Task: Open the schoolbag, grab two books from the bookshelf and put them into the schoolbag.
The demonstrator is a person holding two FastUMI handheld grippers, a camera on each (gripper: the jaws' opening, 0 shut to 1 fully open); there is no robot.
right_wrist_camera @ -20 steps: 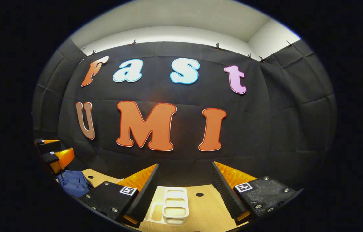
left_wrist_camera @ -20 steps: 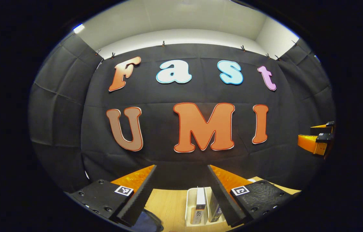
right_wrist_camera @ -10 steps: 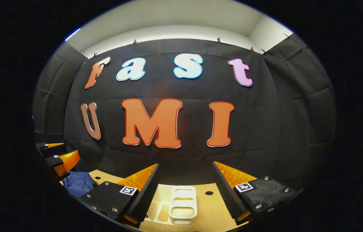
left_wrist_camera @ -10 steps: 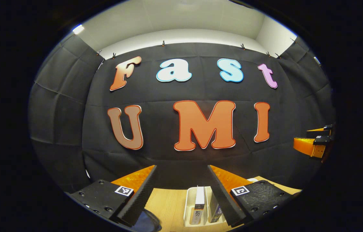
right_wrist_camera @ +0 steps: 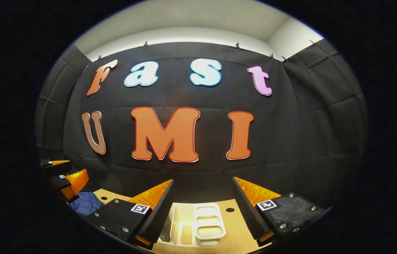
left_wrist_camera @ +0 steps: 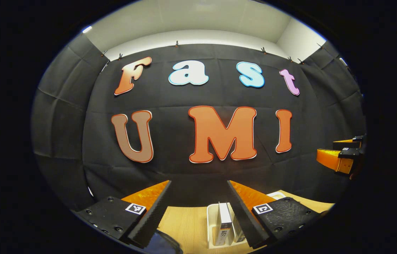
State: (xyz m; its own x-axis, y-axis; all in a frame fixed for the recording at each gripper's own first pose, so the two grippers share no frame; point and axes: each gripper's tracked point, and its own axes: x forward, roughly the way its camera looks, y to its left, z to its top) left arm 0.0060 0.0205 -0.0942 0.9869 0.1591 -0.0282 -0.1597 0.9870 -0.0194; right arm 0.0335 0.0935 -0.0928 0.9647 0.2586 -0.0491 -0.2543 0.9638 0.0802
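Both hand-held grippers, left [left_wrist_camera: 198, 197] and right [right_wrist_camera: 202, 195], hover wide open and empty; blue schoolbag [right_wrist_camera: 85, 204] lies on tabletop [left_wrist_camera: 184, 225] under the left one, nearer it; books [left_wrist_camera: 225, 224] upright in bookshelf [right_wrist_camera: 198, 225] ahead.

Left gripper [left_wrist_camera: 198, 197]: two long wedge-shaped fingers with ribbed inner faces, each mounted on a textured block fastened by round screws. A small square black-and-white marker sits on each block. Right gripper [right_wrist_camera: 202, 195]: same build, same markers and screws.
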